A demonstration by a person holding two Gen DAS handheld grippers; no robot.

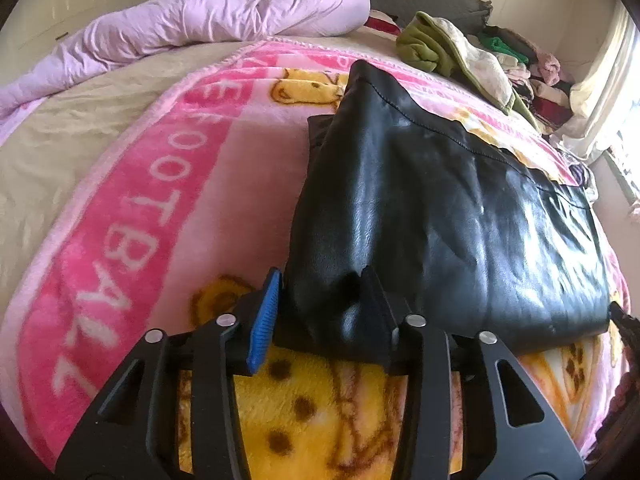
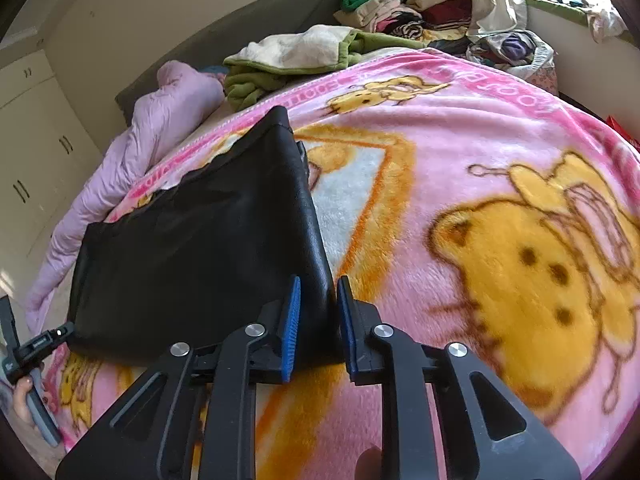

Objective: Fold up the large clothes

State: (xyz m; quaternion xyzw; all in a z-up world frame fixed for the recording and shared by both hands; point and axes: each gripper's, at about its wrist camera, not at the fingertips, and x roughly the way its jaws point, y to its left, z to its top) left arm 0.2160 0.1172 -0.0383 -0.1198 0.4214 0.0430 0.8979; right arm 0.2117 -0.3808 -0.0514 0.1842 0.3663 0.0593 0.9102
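Pink blanket (image 2: 440, 152) under black garment (image 2: 200, 240)

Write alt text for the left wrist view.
The left gripper pinches the near left corner of a folded black leather garment lying on a pink cartoon-bear blanket. Behind it lie a lilac duvet and a heap of clothes.

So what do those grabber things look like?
Each hand-held gripper is black plastic. The left hand-held gripper and the right hand-held gripper both have two arms with triangle-shaped holes and round silver bolts at the joints. The fingers carry ridged blue pads on their inner faces. No cables show. Seen from the right one's camera, the left one has a grey handle.
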